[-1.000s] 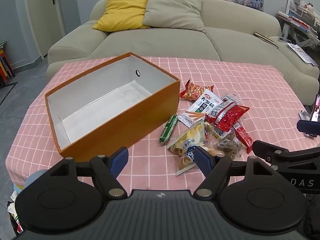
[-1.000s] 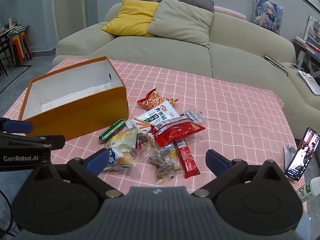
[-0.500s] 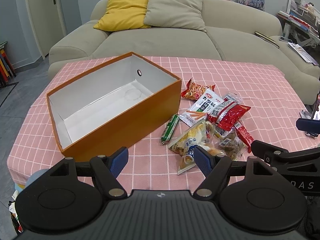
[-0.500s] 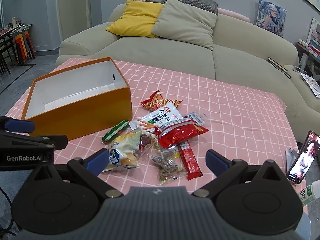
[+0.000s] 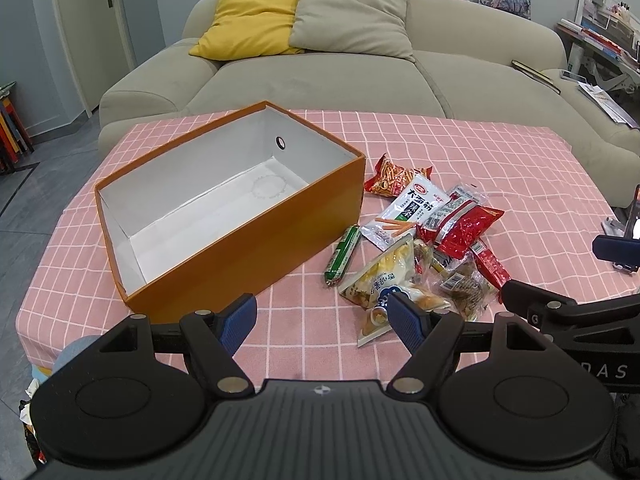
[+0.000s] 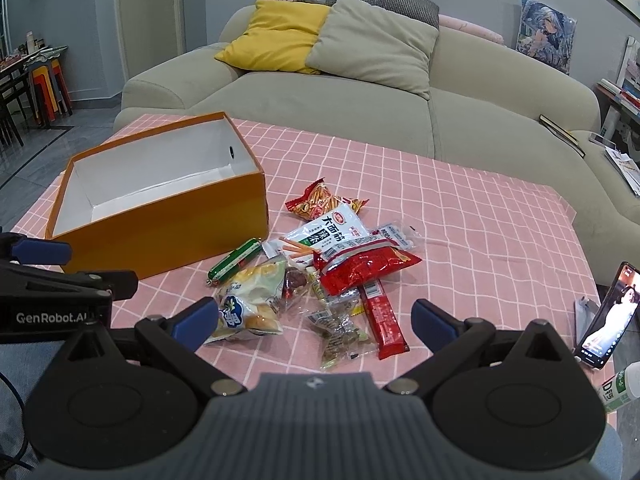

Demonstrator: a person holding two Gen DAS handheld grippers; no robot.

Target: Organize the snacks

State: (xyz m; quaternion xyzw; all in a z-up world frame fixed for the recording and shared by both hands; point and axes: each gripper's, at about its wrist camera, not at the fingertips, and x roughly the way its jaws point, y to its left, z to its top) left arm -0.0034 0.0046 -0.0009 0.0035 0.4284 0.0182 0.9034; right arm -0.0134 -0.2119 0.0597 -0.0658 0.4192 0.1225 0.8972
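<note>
An open orange box [image 5: 256,240] [image 6: 168,220] with a white, bare inside sits on the left of the pink checked tablecloth [image 5: 460,148]. To its right lies a heap of snacks: a green sausage stick [image 5: 342,254] [image 6: 236,261], a yellowish bread bag [image 5: 384,276] [image 6: 250,300], a white packet [image 5: 408,210] [image 6: 332,230], a big red bag [image 5: 466,228] [image 6: 366,266], a red bar [image 6: 382,318] and an orange-red packet [image 5: 394,178] [image 6: 320,200]. My left gripper [image 5: 323,314] hovers open near the table's front edge, before the box and bread bag. My right gripper [image 6: 316,320] hangs open over the heap's near side, holding nothing.
A beige sofa [image 5: 328,72] with a yellow cushion [image 5: 250,20] and a grey one stands behind the table. A phone [image 6: 608,320] on a stand and a small white bottle [image 6: 618,386] sit at the table's right edge. Stacked stools [image 6: 48,88] stand far left.
Both grippers have drifted slightly back and up, so the box and snacks sit a little lower and nearer the centre of each view. Jaws stay open; nothing was grasped.
</note>
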